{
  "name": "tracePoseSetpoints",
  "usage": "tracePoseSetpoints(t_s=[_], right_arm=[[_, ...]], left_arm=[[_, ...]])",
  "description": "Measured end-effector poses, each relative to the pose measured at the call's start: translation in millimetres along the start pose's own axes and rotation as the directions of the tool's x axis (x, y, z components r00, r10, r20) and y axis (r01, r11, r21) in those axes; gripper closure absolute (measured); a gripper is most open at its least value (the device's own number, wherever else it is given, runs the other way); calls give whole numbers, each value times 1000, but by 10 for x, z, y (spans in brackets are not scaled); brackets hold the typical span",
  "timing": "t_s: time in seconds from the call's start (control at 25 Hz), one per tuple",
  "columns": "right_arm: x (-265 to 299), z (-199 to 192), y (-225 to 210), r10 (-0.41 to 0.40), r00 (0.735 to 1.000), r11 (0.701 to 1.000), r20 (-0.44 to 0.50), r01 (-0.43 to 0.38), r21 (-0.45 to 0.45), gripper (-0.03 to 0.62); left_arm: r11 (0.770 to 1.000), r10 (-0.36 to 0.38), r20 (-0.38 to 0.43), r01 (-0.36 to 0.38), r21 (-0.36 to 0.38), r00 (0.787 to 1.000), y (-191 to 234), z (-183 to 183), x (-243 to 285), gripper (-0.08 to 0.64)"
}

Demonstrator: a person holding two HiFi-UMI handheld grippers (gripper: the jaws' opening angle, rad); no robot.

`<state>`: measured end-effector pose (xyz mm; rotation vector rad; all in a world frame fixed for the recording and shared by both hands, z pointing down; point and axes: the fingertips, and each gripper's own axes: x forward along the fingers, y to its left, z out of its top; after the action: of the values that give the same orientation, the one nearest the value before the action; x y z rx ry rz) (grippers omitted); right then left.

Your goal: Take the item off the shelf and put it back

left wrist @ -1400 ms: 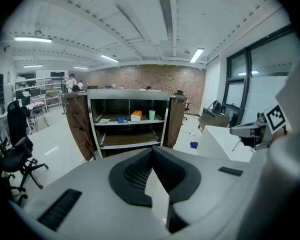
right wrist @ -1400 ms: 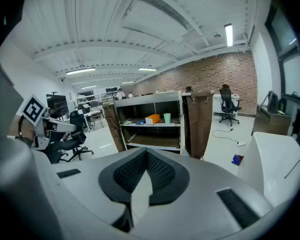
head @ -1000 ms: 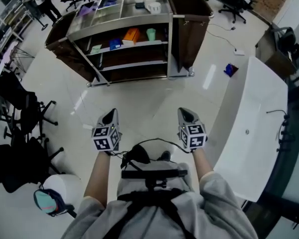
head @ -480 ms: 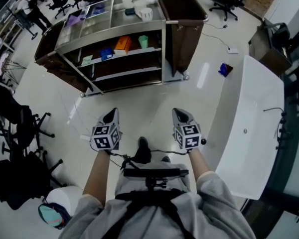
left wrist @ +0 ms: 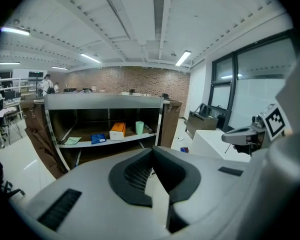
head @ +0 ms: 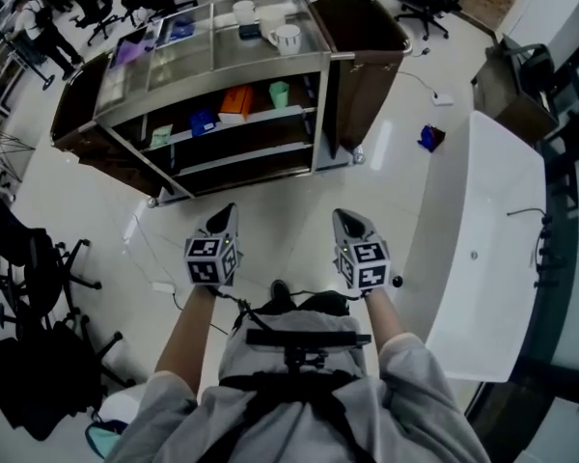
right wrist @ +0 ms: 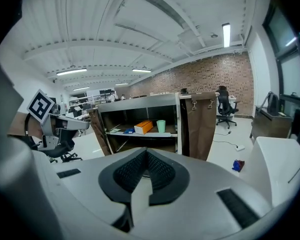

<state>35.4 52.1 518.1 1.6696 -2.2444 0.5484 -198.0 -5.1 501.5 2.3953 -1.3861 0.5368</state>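
On the upper shelf (head: 270, 116) of a steel cart (head: 212, 61) sit an orange box (head: 235, 103), a green cup (head: 280, 95) just right of it, a blue packet (head: 203, 122) to its left and a pale green sheet (head: 160, 136) further left, all apart from one another and none in anyone's grip. On the cart's top stand a white mug (head: 287, 38) and a white bowl (head: 243, 12), and a brown bag (head: 367, 41) hangs at each end of the frame, the right one reaching down beside the shelf. A stretch of glossy pale floor (head: 270, 186) separates the cart from the person, who stands facing it with both arms held forward. The left tongs (head: 229, 210) are closed with nothing between the jaws; the left gripper view shows them (left wrist: 152, 151) pointed towards the shelf, well short of it. The right tongs (head: 343, 217) are likewise closed and empty, and in the right gripper view (right wrist: 146, 151) they aim at the same shelf from a distance. To the person's right a long white tub (head: 482, 239) runs alongside. A small blue thing (head: 426, 139) lies on the floor between the tub and the cart. Black office chairs (head: 29, 258) crowd the left side.
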Motion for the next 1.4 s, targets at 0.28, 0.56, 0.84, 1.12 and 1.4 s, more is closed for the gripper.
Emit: tracePoseSetpoints(t_s=[0.28, 0.56, 0.84, 1.12, 1.4], right_arm=[[385, 136, 16, 7, 1000, 1000, -18, -7, -5, 581], [983, 380, -131, 83, 996, 996, -38, -85, -32, 581], [1358, 645, -451, 143, 988, 988, -56, -145, -49, 581], [1756, 686, -735, 160, 984, 985, -79, -164, -52, 581], [2180, 664, -893, 174, 981, 983, -89, -178, -41, 581]], left_arm=[[1000, -6, -2, 6, 11, 1000, 174, 161, 399, 552], [999, 51, 8, -51, 8, 999, 291, 365, 957, 552], [993, 119, 1, -119, -21, 993, 234, 540, 1520, 552], [997, 81, 23, -81, 3, 996, 148, 755, 2297, 435], [999, 48, 15, -48, 1, 999, 237, 817, 3187, 295]])
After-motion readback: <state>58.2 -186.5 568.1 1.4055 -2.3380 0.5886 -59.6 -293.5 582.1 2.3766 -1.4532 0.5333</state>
